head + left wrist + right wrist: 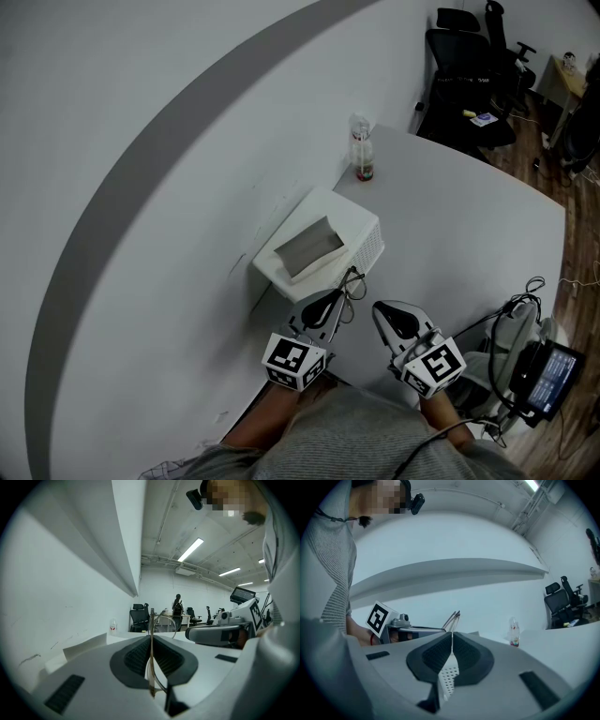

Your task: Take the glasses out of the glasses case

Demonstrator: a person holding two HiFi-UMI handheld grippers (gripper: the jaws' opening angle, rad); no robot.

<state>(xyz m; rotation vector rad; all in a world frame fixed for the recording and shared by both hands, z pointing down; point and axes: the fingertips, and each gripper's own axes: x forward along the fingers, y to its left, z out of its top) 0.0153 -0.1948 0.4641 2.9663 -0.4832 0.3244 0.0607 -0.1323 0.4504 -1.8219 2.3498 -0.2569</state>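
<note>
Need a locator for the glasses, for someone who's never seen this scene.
On the white table, find the white perforated box. At its near corner, the left claw pinches the glasses: a thin wire frame, while the right claw beside it is empty.

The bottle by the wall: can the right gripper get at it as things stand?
Probably yes: the right gripper holds nothing, and the table right of the white box looks bare up to the bottle.

White box (361,228) blocks ahead; table (469,234) free on rt.
</note>
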